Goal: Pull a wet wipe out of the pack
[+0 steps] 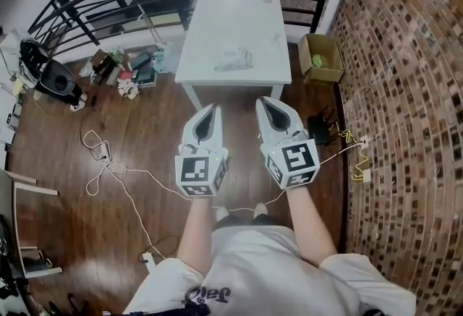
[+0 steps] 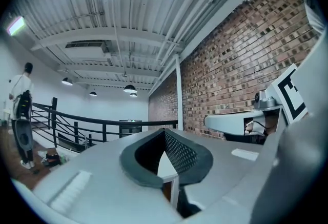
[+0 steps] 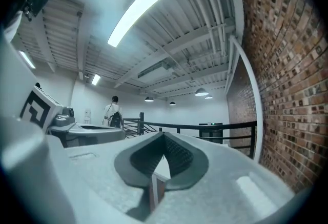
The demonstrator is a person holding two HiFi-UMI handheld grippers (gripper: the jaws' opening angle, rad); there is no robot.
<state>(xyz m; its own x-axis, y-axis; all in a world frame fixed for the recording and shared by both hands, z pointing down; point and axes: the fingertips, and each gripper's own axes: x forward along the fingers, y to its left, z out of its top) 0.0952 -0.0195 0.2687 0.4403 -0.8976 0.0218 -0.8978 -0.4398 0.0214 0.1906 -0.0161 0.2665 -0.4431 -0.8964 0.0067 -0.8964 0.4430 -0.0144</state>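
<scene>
Whitish pack [image 1: 233, 59] on table [image 1: 231, 22]: head view only; bystander [image 3: 113, 112]: gripper views

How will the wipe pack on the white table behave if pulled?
The wipe pack looks flat and crumpled, so it is probably soft and floppy. It lies small on the smooth white table, so it is likely light and may slide when pulled.

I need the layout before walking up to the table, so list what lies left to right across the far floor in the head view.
Pile of clutter → white table → cardboard box → brick wall.
</scene>
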